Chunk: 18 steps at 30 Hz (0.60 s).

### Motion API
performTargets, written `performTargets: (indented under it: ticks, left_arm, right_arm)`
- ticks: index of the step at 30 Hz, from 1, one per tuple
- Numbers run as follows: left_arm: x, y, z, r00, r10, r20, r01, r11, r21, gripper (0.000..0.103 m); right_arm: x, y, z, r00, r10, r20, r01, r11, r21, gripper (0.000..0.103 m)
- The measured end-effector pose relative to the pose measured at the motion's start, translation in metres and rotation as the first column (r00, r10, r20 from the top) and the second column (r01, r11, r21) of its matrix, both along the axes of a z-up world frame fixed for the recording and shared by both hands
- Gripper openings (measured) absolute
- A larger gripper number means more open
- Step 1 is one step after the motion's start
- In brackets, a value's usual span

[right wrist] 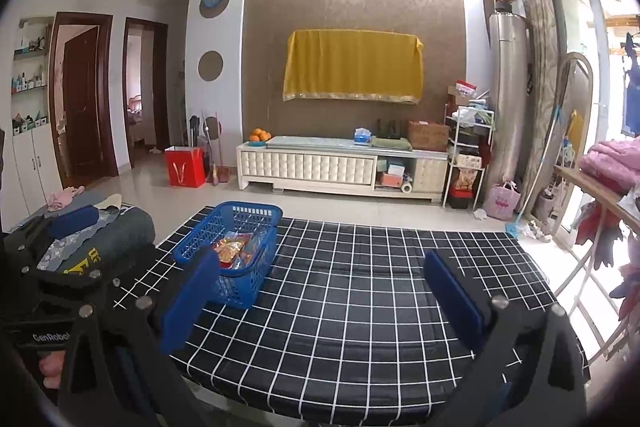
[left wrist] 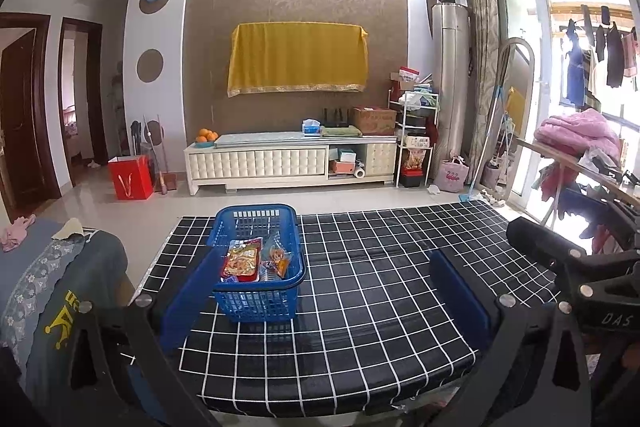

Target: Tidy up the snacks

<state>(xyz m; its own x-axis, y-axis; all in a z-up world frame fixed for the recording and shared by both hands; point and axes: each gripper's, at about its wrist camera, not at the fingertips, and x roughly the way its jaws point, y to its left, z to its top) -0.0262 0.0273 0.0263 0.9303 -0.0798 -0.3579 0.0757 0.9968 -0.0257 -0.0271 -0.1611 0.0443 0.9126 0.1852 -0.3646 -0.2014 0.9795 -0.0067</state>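
Observation:
A blue plastic basket [left wrist: 256, 301] stands on the black table with a white grid [left wrist: 360, 287]. It holds several snack packets, among them an orange-and-red one [left wrist: 241, 261]. My left gripper [left wrist: 324, 283] hovers open above the near part of the table, its left blue finger [left wrist: 192, 291] just left of the basket. In the right wrist view the basket [right wrist: 232, 247] sits at the table's left, with the snack packets [right wrist: 232, 251] inside. My right gripper [right wrist: 320, 295] is open over bare table [right wrist: 360, 307], nothing between its blue pads. The other gripper's black frame shows at each view's edge.
Folded clothes [left wrist: 60, 279] lie on a surface left of the table. Beyond it are tiled floor, a white TV cabinet [left wrist: 288, 159], a red bag [left wrist: 130, 177] and a shelf rack [left wrist: 416, 139]. A rack with pink bedding [left wrist: 576, 139] stands at the right.

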Motion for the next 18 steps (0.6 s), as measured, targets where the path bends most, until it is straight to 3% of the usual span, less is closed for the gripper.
performTargets:
  ticks: [18]
  left_arm:
    - [-0.004,0.0081,-0.0031,1.0,-0.007,-0.011,0.006,1.0,-0.03,0.103]
  right_arm:
    - [-0.0049,0.0054,-0.0039,1.0,0.013,-0.018,-0.013,1.0,-0.001,0.103]
